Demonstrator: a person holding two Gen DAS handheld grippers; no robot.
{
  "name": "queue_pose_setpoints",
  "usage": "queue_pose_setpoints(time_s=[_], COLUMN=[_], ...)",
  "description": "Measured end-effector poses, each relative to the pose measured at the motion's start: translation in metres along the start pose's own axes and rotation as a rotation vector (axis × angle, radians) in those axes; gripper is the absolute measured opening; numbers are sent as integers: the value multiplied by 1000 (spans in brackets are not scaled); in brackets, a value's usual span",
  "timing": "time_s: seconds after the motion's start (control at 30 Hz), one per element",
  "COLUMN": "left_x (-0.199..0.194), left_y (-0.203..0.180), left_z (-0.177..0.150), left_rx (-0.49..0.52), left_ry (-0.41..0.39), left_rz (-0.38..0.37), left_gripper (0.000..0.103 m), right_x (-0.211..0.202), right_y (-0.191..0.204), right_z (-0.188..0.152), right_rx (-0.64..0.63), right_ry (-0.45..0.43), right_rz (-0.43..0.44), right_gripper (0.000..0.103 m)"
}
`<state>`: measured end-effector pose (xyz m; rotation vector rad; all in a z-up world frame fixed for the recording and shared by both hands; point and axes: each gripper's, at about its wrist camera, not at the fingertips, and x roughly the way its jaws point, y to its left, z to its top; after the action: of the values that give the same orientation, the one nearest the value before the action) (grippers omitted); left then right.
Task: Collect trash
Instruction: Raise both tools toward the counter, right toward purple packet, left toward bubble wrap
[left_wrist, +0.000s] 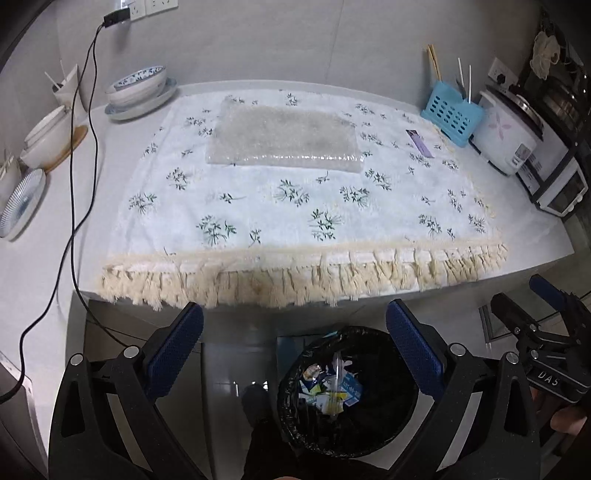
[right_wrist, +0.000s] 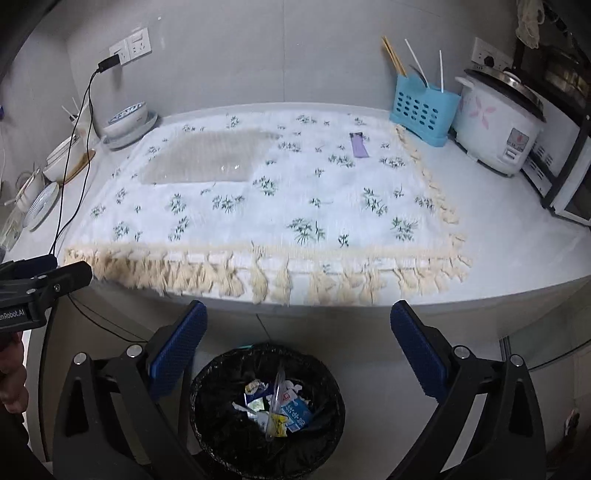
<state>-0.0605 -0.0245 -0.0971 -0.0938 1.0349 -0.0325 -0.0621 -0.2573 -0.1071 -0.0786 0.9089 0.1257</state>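
Below you, the bin (right_wrist: 267, 410) already holds wrappers. Both your left gripper (left_wrist: 295, 350) and right gripper (right_wrist: 297, 349) gape wide, empty. Far right on the cloth (right_wrist: 258, 206), a purple wrapper (right_wrist: 359, 144) remains.

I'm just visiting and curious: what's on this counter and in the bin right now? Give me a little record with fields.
surface: grey counter with a floral tasselled cloth
on the cloth: a bubble-wrap sheet and a small purple wrapper
bin: black-lined trash bin on the floor below the counter edge, holding cartons and wrappers
right of the cloth: blue utensil basket, white rice cooker
left of the cloth: stacked bowls
left gripper: fingers apart, nothing between them
right gripper: fingers apart, nothing between them
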Motion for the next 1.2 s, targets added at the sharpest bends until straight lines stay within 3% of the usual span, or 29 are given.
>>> queue_pose_setpoints(time_s=[0.37, 0.57, 0.73, 1.03, 1.2], left_x=[-2, 12, 29, 90, 134], left_y=[18, 33, 49, 85, 98], left_z=[61, 88, 115, 169, 193], left_rx=[-40, -54, -71, -93, -78], left_ry=[-74, -73, -71, 11, 81], left_rz=[48, 76, 86, 101, 95], left_gripper=[97, 97, 97, 97, 97], right_x=[14, 31, 56, 129, 174], right_y=[-5, -16, -23, -61, -72], right_z=[68, 105, 133, 184, 211], right_rx=[1, 44, 43, 89, 94], right_ry=[-59, -76, -57, 54, 122], right_rz=[-14, -16, -55, -93, -103], right_gripper=[95, 95, 95, 95, 85])
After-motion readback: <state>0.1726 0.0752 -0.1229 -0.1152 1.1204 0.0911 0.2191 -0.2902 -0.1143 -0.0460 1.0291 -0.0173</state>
